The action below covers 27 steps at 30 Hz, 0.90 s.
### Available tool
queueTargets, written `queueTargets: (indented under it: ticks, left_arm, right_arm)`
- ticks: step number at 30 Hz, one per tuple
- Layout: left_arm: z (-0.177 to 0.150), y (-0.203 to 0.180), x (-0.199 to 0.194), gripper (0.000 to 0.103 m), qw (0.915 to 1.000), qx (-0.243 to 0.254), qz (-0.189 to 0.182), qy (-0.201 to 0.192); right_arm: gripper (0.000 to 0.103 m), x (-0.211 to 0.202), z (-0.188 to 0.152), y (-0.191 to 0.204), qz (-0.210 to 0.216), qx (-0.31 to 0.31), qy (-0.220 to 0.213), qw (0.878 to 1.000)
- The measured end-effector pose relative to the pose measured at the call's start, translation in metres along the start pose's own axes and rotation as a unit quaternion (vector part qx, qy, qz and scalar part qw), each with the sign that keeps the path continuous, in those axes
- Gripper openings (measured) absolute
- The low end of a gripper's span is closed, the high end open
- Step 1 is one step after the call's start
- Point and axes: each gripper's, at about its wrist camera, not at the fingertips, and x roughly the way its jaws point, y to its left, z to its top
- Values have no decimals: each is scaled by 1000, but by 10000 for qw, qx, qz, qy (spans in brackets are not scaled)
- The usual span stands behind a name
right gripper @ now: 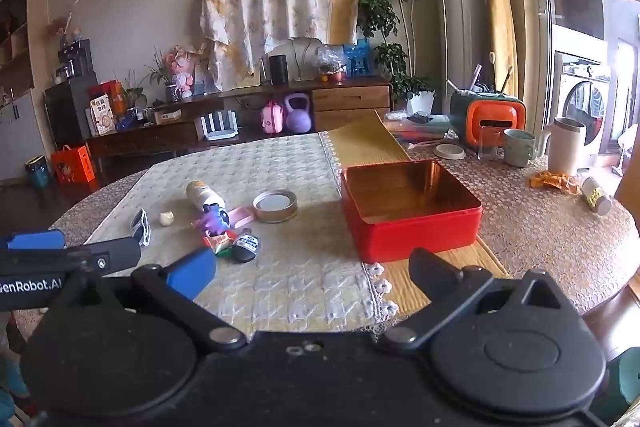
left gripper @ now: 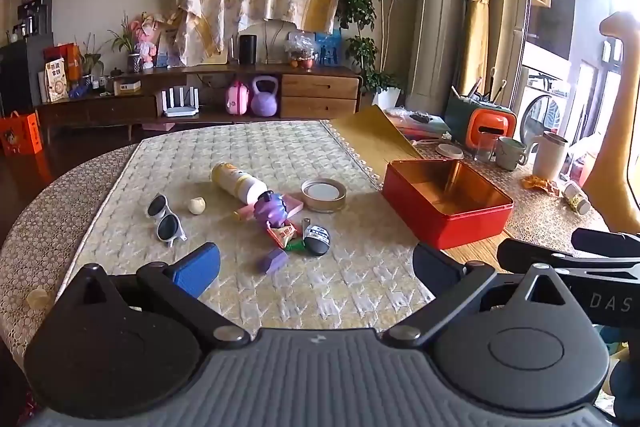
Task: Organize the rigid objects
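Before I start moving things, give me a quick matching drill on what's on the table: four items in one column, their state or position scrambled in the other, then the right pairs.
1. red tin
2. white bottle
3. sunglasses
4. round lid

A. lying on its side
B. farthest left on the mat
C. open, nothing inside
D. flat, between the bottle and the tin

Pairs: 1-C, 2-A, 3-B, 4-D
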Motion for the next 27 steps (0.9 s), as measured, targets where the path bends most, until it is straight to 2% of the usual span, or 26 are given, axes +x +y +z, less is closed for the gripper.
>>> queueTargets:
  ticks: [22,27]
  left_arm:
    - [1,5,-4,103,10000,-64,49,-49]
    - [2,7,-3,103,9999,-123,-42,-20]
  right_arm:
    - [103,-2,-1,1,-16,-61,-2,10000]
    - [103,-1,-1,2,-5,-39,11,10000]
